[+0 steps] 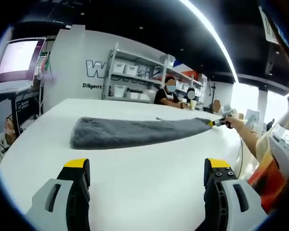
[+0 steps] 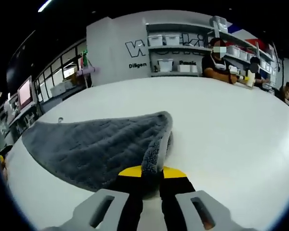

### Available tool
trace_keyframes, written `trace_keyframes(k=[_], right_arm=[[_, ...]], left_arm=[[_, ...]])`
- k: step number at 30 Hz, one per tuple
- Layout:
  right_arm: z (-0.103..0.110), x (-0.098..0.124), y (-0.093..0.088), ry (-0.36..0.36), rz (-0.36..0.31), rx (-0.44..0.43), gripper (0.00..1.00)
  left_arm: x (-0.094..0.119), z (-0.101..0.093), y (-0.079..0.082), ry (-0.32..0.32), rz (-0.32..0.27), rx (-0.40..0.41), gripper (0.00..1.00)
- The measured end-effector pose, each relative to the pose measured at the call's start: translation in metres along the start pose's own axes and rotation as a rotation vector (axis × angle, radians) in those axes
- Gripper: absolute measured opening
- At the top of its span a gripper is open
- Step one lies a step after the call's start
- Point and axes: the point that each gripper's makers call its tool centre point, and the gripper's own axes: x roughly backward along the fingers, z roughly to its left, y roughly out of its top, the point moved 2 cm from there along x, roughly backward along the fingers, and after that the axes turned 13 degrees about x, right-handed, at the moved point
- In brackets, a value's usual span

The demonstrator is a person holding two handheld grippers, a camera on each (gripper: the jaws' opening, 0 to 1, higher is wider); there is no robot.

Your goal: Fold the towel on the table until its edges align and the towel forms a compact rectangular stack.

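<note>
In the left gripper view, I am holding my left gripper (image 1: 147, 175) low over a white table (image 1: 149, 192), its two yellow-tipped jaws standing wide apart at the bottom of the frame with nothing between them. The grey towel (image 1: 135, 132) is lying across the middle of the frame as a long, flattened band, well beyond those jaws. At its right end, toward the right of the frame, my right gripper (image 1: 220, 122) is pinching the towel's tip. In the right gripper view, my right gripper (image 2: 151, 174) is sitting at the bottom centre with its jaws pressed together on a raised fold of the towel (image 2: 96, 149), which is spreading out from there to the left of the frame. Behind the table, near the top of both views, people are sitting in front of white shelves (image 2: 183, 53) holding storage bins.
</note>
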Motion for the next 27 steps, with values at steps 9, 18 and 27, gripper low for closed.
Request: trace_keyframes(k=[9,18,27], right_arm=[[-0.028,0.000,0.003,-0.126,0.127,0.185,0.08],[-0.002,0.003,0.038,-0.201,0.139,0.452,0.07],[0.062,0.005,0.082,-0.069,-0.030,0.504,0.07]], left_arm=[[0.000,-0.004,-0.003,-0.009,0.017,-0.002,0.97],[0.005,-0.002,-0.007,0.003,0.025,-0.002,0.97],[0.007,0.000,-0.005,0.005,0.015,0.008,0.97]])
